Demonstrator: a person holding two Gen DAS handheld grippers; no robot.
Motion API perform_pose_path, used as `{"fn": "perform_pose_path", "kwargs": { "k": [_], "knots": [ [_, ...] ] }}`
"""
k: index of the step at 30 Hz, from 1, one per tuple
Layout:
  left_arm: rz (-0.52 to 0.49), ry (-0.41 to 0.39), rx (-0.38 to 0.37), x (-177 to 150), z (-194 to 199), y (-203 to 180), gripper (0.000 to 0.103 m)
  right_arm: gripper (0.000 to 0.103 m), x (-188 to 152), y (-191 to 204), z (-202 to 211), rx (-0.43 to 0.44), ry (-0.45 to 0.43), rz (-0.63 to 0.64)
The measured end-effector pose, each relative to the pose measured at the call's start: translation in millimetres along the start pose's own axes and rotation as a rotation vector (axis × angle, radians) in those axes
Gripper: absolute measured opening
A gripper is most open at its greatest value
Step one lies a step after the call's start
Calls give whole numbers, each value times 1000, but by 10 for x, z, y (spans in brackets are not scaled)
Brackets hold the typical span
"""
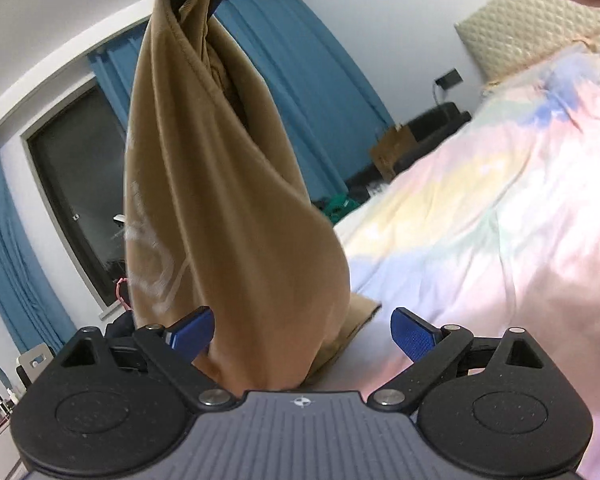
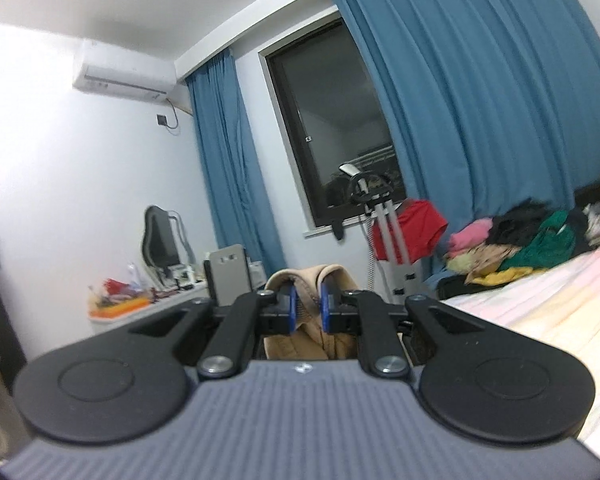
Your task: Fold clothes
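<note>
Two views: the left wrist camera looks along the bed and up the hanging cloth; the right wrist camera looks across the room to the window wall.
Bed [image 1: 500, 208]: pastel sheet fills the right of the left view; in the right view only its near edge shows, with a pile of clothes [image 2: 524, 236] at its far end.
Curtains [image 2: 480, 100]: blue, on both sides of a dark window [image 2: 332, 128]; the right view alone shows the air conditioner [image 2: 124, 76] and the desk [image 2: 148, 308].
Tan garment [image 1: 204, 200]: hangs in a long twisted drape, its top bunched at the upper edge of the left view, its lower part falling between the left fingers and resting at the bed's edge.
Right gripper [image 2: 308, 308]: blue pads drawn close, pinching a fold of the tan garment.
Left gripper [image 1: 302, 334]: jaws wide apart; the cloth lies against the left pad [image 1: 192, 332], and the other pad is clear of it.
</note>
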State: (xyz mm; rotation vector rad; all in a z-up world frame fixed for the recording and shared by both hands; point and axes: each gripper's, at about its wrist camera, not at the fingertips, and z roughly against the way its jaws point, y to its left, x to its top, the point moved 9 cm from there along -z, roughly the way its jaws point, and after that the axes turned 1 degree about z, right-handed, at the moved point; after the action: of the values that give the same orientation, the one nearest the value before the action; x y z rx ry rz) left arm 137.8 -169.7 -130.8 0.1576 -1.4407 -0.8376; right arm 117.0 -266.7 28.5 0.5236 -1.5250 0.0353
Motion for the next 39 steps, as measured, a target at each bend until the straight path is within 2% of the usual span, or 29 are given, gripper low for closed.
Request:
{"fn": "perform_pose_path", "kwargs": {
  "k": [2,4,7,9,10,12,15,18,21,25,30,33,37,39],
  "knots": [
    [-16,0,12,39,-112,-158,95,15,-39,-89,-1,14,6,-37],
    [-50,5,53,54,-287,-294,93,15,-98,-205,-2,27,21,-86],
    [-73,25,131,45,-537,-391,81,15,-188,-376,-28,30,47,-151],
    [-62,32,149,58,-745,-309,55,15,-251,-482,-79,15,55,-160],
    [-43,42,145,81,-800,-269,49,15,-283,-535,-111,2,58,-158],
    [31,77,127,126,-872,-150,26,15,-380,-678,-207,-44,79,-153],
    [176,148,76,175,-929,56,15,15,-559,-960,-377,-129,148,-194],
    [267,209,-57,236,-882,200,11,15,-731,-1150,-520,-210,218,-197],
    [310,210,-134,345,-741,401,10,15,-897,-1210,-619,-256,277,-187],
    [359,184,-207,433,-513,696,10,15,-1026,-1174,-628,-270,312,-176],
    [491,130,-257,360,-126,1131,9,17,-1029,-1081,-633,-276,323,-142],
    [570,95,-280,306,118,1369,9,23,-1117,-1064,-677,-262,363,-149],
    [674,48,-311,234,445,1692,9,44,-1324,-1009,-758,-244,454,-120],
    [726,27,-325,197,587,1847,9,44,-1468,-938,-819,-244,531,-49]
  ]
}}
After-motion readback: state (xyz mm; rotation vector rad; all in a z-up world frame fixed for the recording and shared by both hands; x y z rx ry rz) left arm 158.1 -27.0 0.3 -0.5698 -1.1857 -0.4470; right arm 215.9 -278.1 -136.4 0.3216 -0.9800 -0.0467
